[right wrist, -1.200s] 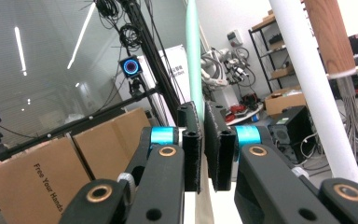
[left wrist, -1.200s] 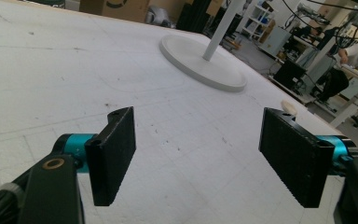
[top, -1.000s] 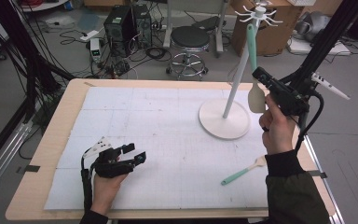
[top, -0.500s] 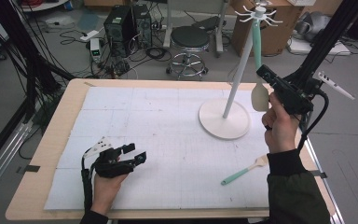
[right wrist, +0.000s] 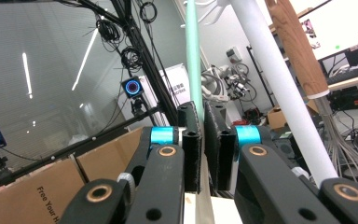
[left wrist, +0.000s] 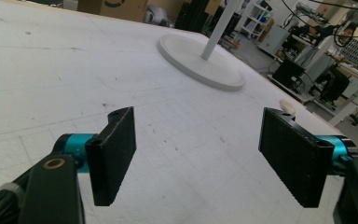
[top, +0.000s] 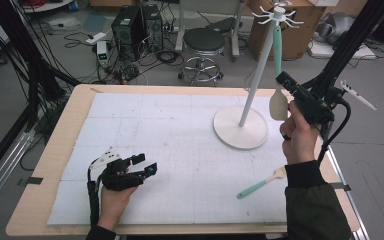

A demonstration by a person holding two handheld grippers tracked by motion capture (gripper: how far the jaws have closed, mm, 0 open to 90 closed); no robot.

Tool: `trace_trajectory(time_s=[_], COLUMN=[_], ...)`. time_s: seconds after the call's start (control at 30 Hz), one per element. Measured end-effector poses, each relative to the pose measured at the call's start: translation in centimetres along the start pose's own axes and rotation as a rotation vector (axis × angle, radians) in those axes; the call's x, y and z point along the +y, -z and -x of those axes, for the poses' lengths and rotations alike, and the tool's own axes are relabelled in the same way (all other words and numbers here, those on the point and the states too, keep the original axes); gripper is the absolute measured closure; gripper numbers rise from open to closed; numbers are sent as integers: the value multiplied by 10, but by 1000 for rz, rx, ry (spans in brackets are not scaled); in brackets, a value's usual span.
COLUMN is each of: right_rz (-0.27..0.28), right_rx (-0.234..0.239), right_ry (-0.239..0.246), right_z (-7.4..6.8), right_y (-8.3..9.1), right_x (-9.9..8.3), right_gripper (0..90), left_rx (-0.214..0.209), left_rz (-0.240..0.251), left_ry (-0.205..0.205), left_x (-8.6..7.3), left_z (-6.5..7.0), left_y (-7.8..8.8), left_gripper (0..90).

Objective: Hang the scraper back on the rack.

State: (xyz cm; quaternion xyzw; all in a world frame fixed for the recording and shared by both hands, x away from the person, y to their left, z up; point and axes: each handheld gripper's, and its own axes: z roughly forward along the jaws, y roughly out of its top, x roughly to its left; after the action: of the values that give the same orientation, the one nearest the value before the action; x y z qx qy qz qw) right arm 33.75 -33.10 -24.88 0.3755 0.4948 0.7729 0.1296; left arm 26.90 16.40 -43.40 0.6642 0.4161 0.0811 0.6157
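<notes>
While I am lifting the mint-handled spatula (top: 278,75) a little higher beside the rack (top: 260,75) near the worktop's far right corner, right gripper (top: 283,80) fingers are clenching its handle; left gripper (top: 145,164) is resting released.

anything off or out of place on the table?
Nothing stands out. One mint-handled spatula lies flat near the right edge, unhung; the right gripper clamps another spatula up by the white rack, which stands upright.

Two black, rough-faced jaws of the left gripper (left wrist: 205,163) stand wide apart over the white gridded mat (left wrist: 51,79), nothing between them. Beyond lies the round white stand base (left wrist: 186,58) with its white pole (left wrist: 219,23).
</notes>
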Motion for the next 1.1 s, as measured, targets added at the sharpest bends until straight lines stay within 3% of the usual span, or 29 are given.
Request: trace_trajectory(time_s=[0.4, 1.1], right_rz=[-2, -11], right_rx=[1, 15], right_ry=[-29, -33], right_z=[12, 14], right_y=[-7, -14], right_x=[1, -2], right_gripper=[859, 852], left_rx=[4, 2], left_rz=[-2, -2], left_ry=[2, -1], left_x=[0, 0], left_z=[0, 0], left_y=[0, 0], left_gripper=[280, 282])
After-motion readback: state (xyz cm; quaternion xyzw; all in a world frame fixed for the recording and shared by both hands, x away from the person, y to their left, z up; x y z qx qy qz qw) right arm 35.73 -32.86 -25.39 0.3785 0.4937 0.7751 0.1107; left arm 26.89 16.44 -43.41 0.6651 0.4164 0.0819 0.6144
